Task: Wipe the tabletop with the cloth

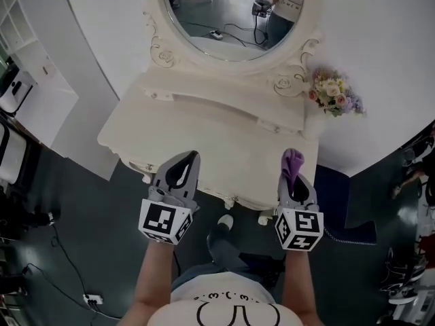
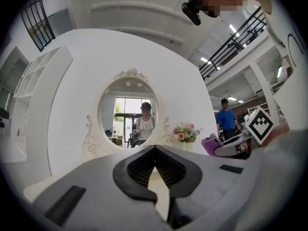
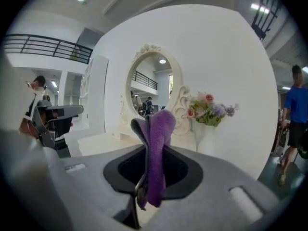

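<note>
A cream-white dressing table's tabletop lies in front of me in the head view. My right gripper hovers over its front right corner, shut on a purple cloth that stands folded up out of the jaws. In the right gripper view the cloth hangs pinched between the jaws, with the tabletop beyond. My left gripper is above the table's front edge at the left, jaws together and empty. From the left gripper view the cloth shows at the right.
An oval mirror in a carved frame rises at the table's back. A bouquet of flowers stands at the back right corner. White shelves are at the left; cables lie on the dark floor. A person in a blue shirt walks at the right.
</note>
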A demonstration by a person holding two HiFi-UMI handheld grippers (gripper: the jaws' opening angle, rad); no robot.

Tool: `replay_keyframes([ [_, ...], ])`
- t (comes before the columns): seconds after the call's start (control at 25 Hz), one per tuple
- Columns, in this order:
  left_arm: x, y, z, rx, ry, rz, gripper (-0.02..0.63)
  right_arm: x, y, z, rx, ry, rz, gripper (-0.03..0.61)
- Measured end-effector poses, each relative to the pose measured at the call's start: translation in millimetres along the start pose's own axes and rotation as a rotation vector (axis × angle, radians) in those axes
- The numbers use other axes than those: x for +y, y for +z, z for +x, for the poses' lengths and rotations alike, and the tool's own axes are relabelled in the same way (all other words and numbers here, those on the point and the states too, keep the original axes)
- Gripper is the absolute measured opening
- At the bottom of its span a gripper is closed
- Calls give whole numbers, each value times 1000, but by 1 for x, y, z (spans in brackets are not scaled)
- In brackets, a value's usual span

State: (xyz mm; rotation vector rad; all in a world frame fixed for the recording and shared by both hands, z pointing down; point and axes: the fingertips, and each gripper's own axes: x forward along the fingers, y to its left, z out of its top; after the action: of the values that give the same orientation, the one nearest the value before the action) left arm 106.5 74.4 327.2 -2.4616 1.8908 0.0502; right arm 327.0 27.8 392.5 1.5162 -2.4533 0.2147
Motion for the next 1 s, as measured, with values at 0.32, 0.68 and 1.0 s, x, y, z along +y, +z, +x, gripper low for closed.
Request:
replay_keyframes([
  [0.32,37,-2,92,32,-70,8,-2,-42,-4,99,162,-151,-90,71],
  [0.68,69,-26,172,83,-99,-7,-2,-93,-18,195,339,-262,-239,71],
  [1.0,76,-47,206,118,-112,-28,-2,-133,-30,255,484,-348,-491,71],
])
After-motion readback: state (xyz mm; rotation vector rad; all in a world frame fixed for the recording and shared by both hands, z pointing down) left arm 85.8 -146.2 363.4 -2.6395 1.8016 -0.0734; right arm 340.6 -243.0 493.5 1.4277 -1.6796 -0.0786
